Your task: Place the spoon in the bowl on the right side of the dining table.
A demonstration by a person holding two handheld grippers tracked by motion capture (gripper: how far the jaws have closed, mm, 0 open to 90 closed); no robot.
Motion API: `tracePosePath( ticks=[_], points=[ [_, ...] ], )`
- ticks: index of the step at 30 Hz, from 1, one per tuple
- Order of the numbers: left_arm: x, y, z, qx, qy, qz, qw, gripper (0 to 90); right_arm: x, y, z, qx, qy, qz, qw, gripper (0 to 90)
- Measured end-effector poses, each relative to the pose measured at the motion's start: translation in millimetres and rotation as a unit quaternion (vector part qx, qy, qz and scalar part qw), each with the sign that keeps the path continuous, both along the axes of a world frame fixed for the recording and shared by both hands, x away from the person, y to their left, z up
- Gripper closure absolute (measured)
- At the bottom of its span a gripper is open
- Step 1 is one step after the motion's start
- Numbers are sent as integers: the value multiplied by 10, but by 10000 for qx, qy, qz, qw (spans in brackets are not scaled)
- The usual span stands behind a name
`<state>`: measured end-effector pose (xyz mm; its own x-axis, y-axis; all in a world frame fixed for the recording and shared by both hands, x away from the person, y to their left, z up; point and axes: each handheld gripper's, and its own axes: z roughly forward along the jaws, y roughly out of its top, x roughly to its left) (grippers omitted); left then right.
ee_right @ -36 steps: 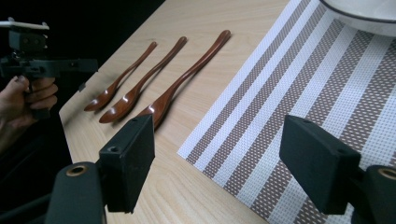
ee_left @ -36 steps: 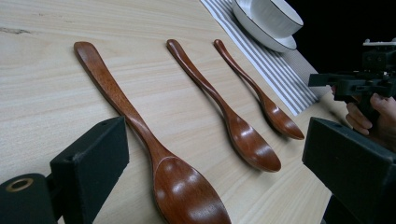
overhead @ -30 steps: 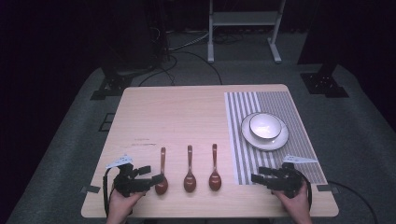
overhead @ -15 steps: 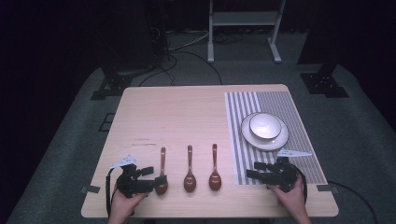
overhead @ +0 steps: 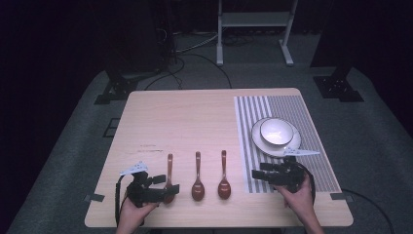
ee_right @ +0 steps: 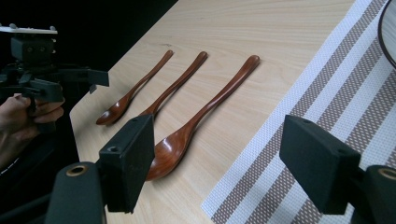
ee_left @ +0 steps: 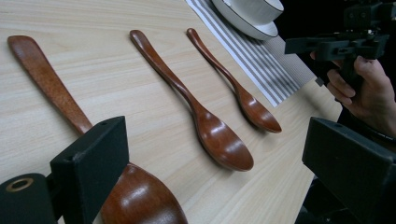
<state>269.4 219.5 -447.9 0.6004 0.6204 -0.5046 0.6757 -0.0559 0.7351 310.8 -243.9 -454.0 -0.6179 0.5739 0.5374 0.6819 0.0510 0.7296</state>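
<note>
Between the wide-open fingers [ee_left: 93,163] of the left gripper [overhead: 155,187] lies the bowl of the leftmost wooden spoon [ee_left: 56,93], nothing gripped yet. Right gripper [overhead: 272,175] hovers open and empty by the striped mat [overhead: 287,109]. Each spoon looks light, rigid and glossy, likely slippery; the narrow neck above the bowl seems the surest hold on the table [overhead: 195,122].

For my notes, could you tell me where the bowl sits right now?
In the high view, the bowl sits on a plate on the striped mat at the table's right, just beyond the right tongs.
</note>
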Motion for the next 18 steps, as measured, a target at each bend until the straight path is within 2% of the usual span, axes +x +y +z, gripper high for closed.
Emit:
tracePosePath(
  ticks=[18],
  points=[
    [-5,-183,32,6,94,-263,9996,62,135,245,141,-199,-143,200,9995,254]
  ],
)
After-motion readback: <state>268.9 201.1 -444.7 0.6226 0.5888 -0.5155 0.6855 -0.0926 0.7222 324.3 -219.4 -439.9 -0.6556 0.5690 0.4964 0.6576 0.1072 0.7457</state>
